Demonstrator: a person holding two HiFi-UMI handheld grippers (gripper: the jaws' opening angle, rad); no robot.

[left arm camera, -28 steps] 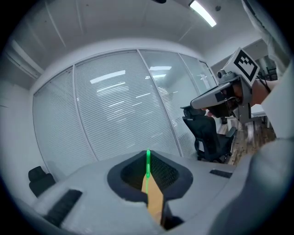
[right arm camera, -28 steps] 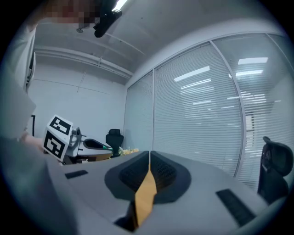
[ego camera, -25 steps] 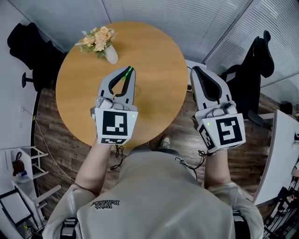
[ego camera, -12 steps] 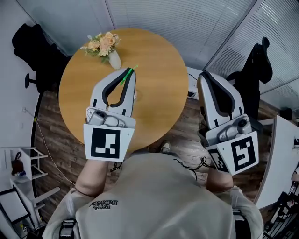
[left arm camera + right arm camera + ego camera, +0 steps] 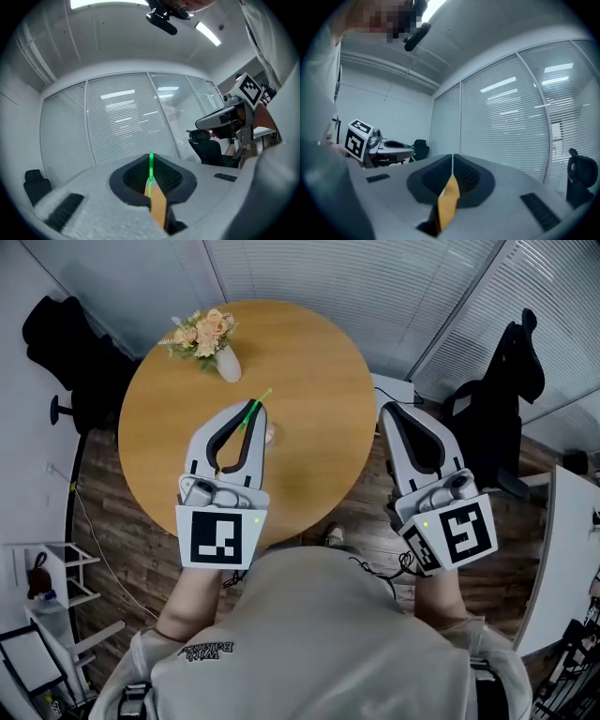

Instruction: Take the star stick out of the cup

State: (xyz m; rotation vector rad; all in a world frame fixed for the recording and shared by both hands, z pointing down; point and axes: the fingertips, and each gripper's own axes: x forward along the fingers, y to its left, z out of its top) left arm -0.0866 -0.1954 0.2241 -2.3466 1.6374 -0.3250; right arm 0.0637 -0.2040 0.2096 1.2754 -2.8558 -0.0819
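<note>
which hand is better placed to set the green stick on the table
Left. The left gripper is shut on the green stick over the table; the right gripper is shut, empty, beyond the table's edge.

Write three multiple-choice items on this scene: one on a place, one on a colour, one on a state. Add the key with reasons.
1. Where on the round table does the flower vase stand?
A. far left part
B. centre
C. near right edge

2. What colour is the stick in the left gripper?
A. red
B. green
C. blue

3. How stand the jaws of the right gripper?
A. wide apart
B. shut on a cup
C. shut, empty

Key:
1 A: the head view shows it there.
2 B: it glows green between shut jaws.
3 C: the pads meet, nothing between.
</note>
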